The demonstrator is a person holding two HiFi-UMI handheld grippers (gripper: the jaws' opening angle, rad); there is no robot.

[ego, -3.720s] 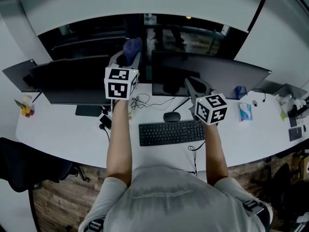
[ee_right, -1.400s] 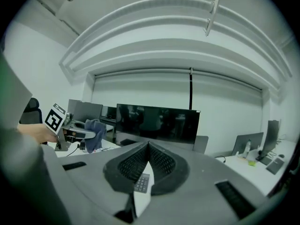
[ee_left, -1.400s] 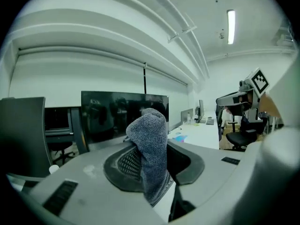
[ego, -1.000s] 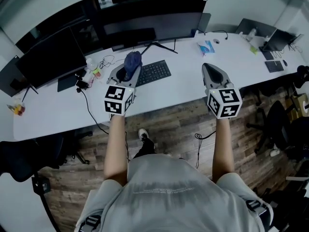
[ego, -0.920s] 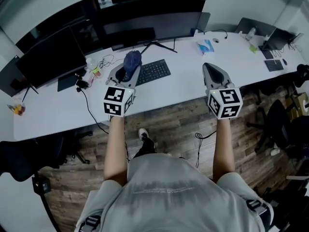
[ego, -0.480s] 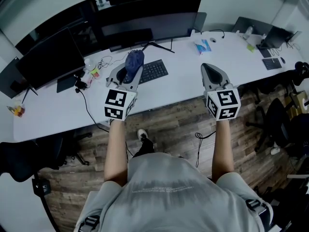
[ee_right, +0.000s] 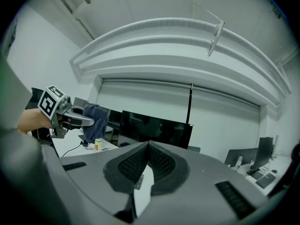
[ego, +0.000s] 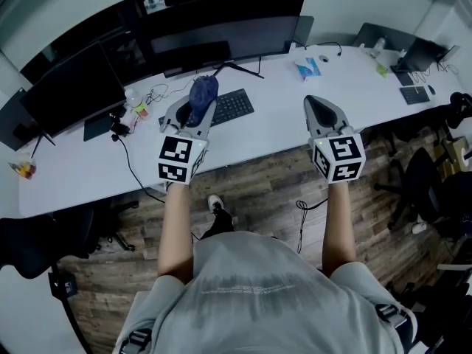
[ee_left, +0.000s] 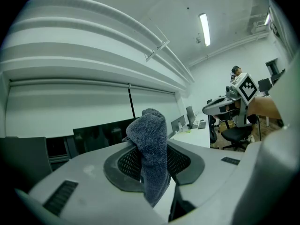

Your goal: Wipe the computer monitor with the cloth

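A dark wide monitor point(ego: 221, 35) stands at the back of the white desk point(ego: 88, 168), and a second monitor point(ego: 70, 87) stands to its left. My left gripper point(ego: 193, 109) is shut on a blue-grey cloth point(ego: 202, 93), held above the desk's front part near the keyboard point(ego: 232, 108). In the left gripper view the cloth point(ee_left: 149, 130) bulges up between the shut jaws of the left gripper point(ee_left: 151, 159). My right gripper point(ego: 317, 103) is shut and holds nothing, level with the left one. The right gripper view shows its jaws pressed together at the right gripper point(ee_right: 148, 149), with the monitor point(ee_right: 154, 130) beyond.
Cables and a small bottle point(ego: 133, 113) lie left of the keyboard. A blue packet point(ego: 310, 68) lies on the desk's right part, and laptops point(ego: 413, 50) further right. A black chair point(ego: 29, 242) stands at the left and another chair point(ego: 428, 190) at the right, on wooden floor point(ego: 251, 190).
The person has stepped back from the desk, and both grippers have come away from the monitor. Over the last second they shifted only slightly. The cloth stays in the left gripper.
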